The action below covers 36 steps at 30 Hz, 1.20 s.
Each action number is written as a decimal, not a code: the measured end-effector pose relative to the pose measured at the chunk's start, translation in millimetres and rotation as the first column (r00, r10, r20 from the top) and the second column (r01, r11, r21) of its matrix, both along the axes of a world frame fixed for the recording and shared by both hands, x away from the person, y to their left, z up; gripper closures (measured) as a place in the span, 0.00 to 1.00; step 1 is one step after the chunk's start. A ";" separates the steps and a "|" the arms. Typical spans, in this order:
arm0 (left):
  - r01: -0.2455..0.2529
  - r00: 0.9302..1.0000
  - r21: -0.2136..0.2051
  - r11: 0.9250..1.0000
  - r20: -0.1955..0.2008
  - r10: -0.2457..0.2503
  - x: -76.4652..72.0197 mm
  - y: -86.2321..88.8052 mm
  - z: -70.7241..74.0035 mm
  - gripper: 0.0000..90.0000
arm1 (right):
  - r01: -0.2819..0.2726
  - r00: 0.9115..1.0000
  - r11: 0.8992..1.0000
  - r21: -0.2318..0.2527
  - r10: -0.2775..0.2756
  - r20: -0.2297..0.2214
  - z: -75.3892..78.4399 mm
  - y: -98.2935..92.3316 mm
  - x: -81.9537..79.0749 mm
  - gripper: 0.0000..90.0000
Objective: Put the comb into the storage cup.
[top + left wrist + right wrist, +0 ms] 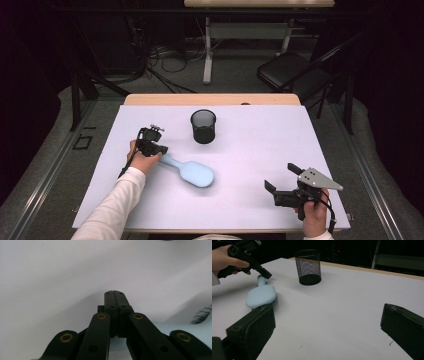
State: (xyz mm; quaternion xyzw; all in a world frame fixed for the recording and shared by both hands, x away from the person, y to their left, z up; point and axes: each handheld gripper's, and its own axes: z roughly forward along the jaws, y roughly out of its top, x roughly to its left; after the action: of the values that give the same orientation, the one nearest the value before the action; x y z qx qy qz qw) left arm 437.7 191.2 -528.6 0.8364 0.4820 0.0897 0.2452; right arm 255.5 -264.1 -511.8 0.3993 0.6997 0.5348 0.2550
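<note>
The setting is a lab or recording studio. A table (280, 130) covered with a plain white sheet stands on grey carpet (240, 75), enclosed by black curtains (30, 60). Beyond the table's far edge, loose cables (165, 57) lie on the floor beside a white desk frame (207, 50). A black folding chair (292, 70) stands off the far right corner.

My left gripper (159, 150) points toward four o'clock, jaws pressed together; my right gripper (281, 176) rests, jaws spread, aimed at ten o'clock.
</note>
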 end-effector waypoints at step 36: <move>0.085 0.996 -0.054 0.995 0.013 -0.085 -56.6 19.5 1.9 1.00 | -0.027 0.999 0.999 0.030 0.028 -0.024 -1.0 -2.2 1.1 0.00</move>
State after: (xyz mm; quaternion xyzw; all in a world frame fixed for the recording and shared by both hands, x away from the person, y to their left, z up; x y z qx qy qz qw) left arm 381.0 210.8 -526.7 0.8487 0.4468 0.0708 0.2741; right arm 256.6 -266.3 -512.7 0.3997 0.7002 0.5436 0.2333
